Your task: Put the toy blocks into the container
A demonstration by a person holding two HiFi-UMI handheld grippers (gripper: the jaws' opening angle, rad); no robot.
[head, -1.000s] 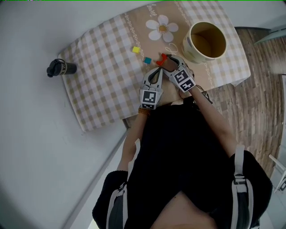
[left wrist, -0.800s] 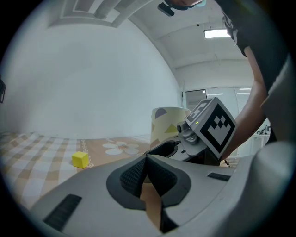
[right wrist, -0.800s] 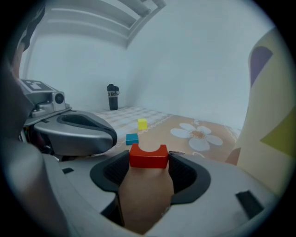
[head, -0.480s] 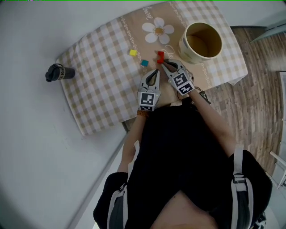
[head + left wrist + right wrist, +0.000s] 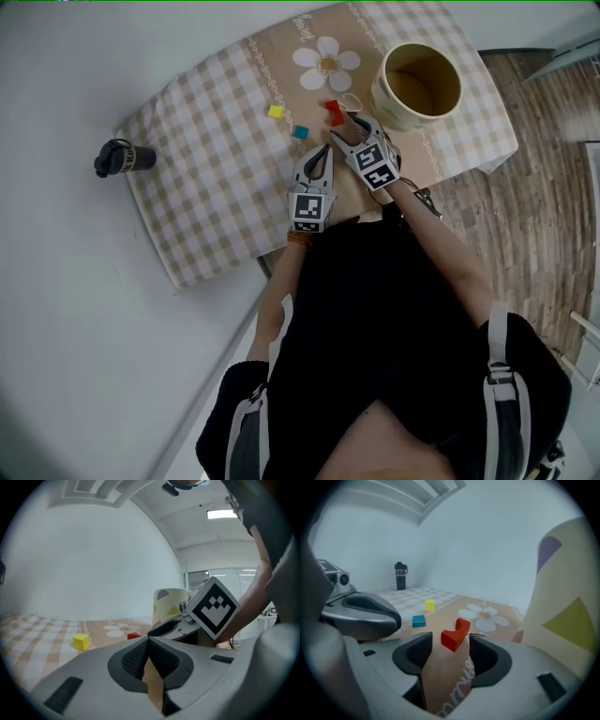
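We find the red block [image 5: 455, 634] lying on the tan strip of the checked cloth [image 5: 206, 150], right at the tips of the right gripper [image 5: 449, 649]. Its jaws are opening, with the block between their ends and neither pad pressing it. The blue block [image 5: 300, 132] and the yellow block [image 5: 276, 112] lie nearby on the cloth, apart from each other. The cream container [image 5: 419, 86] stands upright just beside our right gripper. Our left gripper [image 5: 148, 654] sits alongside, jaws closed together on nothing. A black bottle [image 5: 122, 157] stands well off, beyond the cloth's edge.
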